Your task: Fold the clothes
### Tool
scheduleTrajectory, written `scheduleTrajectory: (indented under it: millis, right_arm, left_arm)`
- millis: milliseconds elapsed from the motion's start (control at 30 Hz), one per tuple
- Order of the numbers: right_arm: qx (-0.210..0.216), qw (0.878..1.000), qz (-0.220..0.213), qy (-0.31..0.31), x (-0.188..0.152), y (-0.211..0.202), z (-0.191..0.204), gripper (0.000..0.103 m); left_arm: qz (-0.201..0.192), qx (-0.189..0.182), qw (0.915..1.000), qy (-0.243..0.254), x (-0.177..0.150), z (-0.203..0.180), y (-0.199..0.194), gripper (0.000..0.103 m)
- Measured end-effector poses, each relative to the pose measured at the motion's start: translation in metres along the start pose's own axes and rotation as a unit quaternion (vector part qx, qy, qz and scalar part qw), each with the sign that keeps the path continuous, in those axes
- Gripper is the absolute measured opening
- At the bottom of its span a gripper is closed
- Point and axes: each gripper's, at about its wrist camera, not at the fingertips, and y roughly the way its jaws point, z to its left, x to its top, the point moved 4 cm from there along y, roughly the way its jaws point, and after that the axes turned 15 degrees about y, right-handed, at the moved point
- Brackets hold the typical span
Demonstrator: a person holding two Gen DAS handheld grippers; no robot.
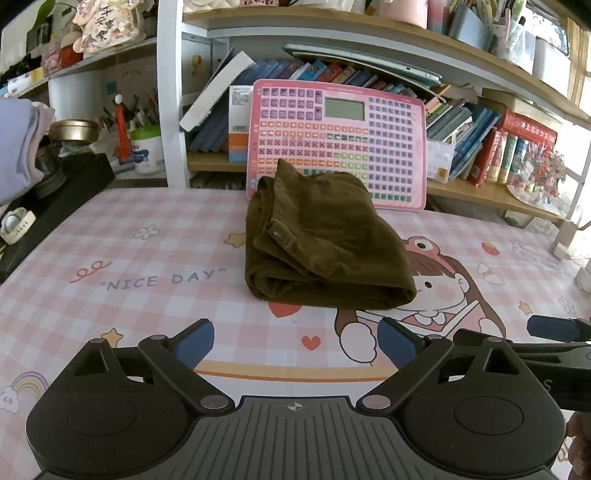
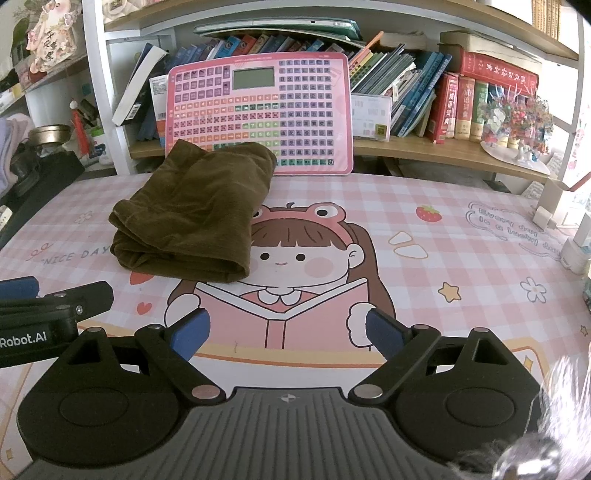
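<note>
1. Your left gripper and right gripper hovered with jaws wide, holding nothing.
2. The brown garment lay folded on the far mat, apparently finished.

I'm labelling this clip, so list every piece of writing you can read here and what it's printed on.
"NICE DAY": pink checked desk mat.
"Every day is a lucky day": same mat, right side.
"Robot.AI": left gripper's body, in the right wrist view.
Pink key board, book spines, hanging ornament: characters too small or blurred to read.
</note>
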Motion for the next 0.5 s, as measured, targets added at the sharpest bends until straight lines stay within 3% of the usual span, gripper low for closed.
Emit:
scheduleTrajectory:
  millis: [500]
  right_arm:
    - [-0.003, 1.000, 0.002, 0.001, -0.0002, 0.0025, -0.0012, 0.092]
  left_arm:
    - [0.005, -0.001, 1.0000, 0.001, -0.0009, -0.0018, 0.0018, 0.103]
